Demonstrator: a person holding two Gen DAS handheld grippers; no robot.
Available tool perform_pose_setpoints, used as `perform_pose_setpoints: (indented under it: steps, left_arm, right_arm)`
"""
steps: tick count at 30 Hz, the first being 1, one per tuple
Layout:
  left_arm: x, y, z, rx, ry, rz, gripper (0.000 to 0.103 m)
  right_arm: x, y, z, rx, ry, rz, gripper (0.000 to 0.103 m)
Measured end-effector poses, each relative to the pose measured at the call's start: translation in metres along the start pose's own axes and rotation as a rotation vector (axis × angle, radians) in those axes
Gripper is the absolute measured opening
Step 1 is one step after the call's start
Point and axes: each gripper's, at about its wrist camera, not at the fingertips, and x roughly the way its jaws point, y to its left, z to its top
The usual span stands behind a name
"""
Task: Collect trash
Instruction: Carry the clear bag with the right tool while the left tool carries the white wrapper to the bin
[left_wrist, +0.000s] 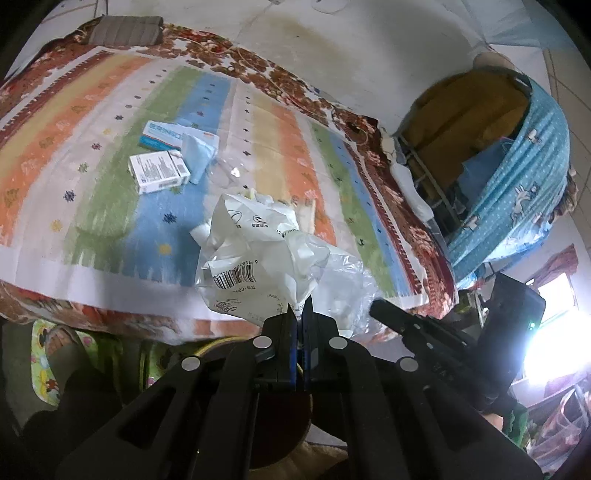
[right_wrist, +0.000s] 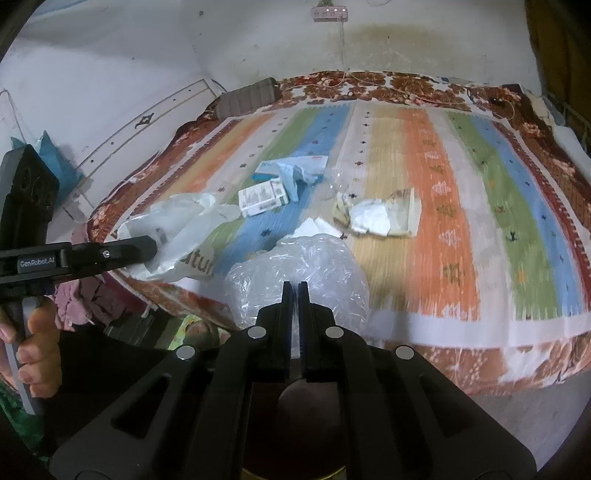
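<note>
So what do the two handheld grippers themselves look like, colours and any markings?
Both are matte black plastic. The left gripper and right gripper each have two flat, straight fingers with blue inner pads, angular linkage arms with slotted cut-outs, and round silver pivot discs. Seen from the side, the left one carries a small white "GenRobot.AI" label. No cables or sleeves are visible.

Both tools are matte black plastic. Seen from its own camera, the left gripper (left_wrist: 303, 306) has two flat, narrow fingers with a blue strip along each inner face, rising from a broad body with angular arms and long slots cut through them. Four round silver pivot pins sit in a shallow arc across that body. The right gripper (right_wrist: 294, 291) is built the same way: four silver pins, slotted arms, blue-edged fingers. From the right camera, the left tool's side shows a small silver screw and a grey label in white lettering reading "GenRobot.AI". The hand (right_wrist: 33, 343) around its pale handle is bare.
</note>
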Motion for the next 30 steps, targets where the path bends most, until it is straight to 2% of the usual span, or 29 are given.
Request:
perform_pose_setpoints:
  steps: [5, 13, 17, 22, 26, 30]
  left_arm:
    - [-0.005, -0.006, -0.023, -0.013, 0.000, -0.037, 0.001]
    - [-0.001, -0.003, -0.056, -0.043, 0.029, -0.035, 0.001]
    - [0.005, 0.003, -0.067, -0.077, 0.056, -0.021, 0.001]
    - [0.010, 0.000, -0.078, -0.065, 0.077, 0.002, 0.001]
    - [0.024, 0.004, -0.089, -0.081, 0.118, 0.027, 0.001]
    - [0.041, 0.018, -0.099, -0.144, 0.178, 0.062, 0.001]
  right_arm:
    - [-0.009, 0.005, -0.023, 0.009, -0.002, 0.010, 0.002]
    - [-0.005, 0.012, -0.062, 0.022, 0.052, 0.014, 0.002]
    - [-0.003, 0.016, -0.074, 0.023, 0.074, 0.011, 0.002]
    - [0.007, 0.014, -0.093, 0.054, 0.137, -0.009, 0.002]
    - [0.015, 0.013, -0.103, 0.064, 0.182, -0.027, 0.002]
    - [0.028, 0.011, -0.111, 0.092, 0.238, -0.034, 0.002]
